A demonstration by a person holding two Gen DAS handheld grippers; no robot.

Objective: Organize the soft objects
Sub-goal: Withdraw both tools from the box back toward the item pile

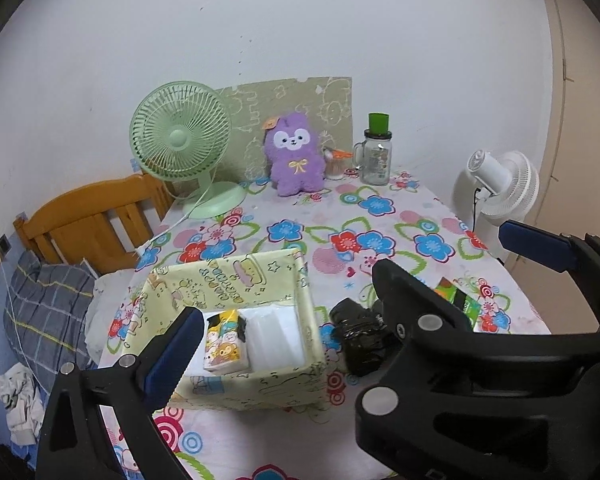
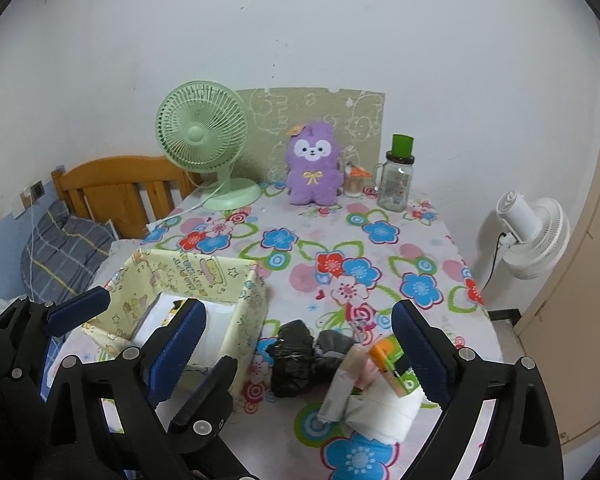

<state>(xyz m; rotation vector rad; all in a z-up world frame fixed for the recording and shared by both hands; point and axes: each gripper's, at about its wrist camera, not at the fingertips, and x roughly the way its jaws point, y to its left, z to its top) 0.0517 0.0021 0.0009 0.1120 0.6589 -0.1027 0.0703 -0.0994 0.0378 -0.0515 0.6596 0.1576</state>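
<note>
Left wrist view, left to right. The left gripper (image 1: 284,308) has its fingers spread wide and grasps nothing. Its left finger (image 1: 172,352) sits in the lower left of the frame, overlapping the front left corner of the yellow box (image 1: 260,384). Inside the box, a cartoon-print tissue pack (image 1: 224,344) lies beside a white pack (image 1: 276,336), both between the two fingers in the picture. Right of the box, a black bundle (image 1: 360,340) lies on the flowered tablecloth (image 1: 340,216), partly hidden by the right finger. A green packet (image 1: 460,300) shows past that finger.

Right wrist view, left to right. The yellow box (image 2: 244,344) occupies the lower left, behind the left finger (image 2: 180,352). The right gripper (image 2: 300,356) stands released, fingers wide apart, with nothing pressed between the pads. Between the fingers, in the lower centre, lie the black bundle (image 2: 292,364), a white pack (image 2: 380,412) and a green and orange packet (image 2: 396,368); the packet sits just beside the right finger (image 2: 420,352), contact unclear.
</note>
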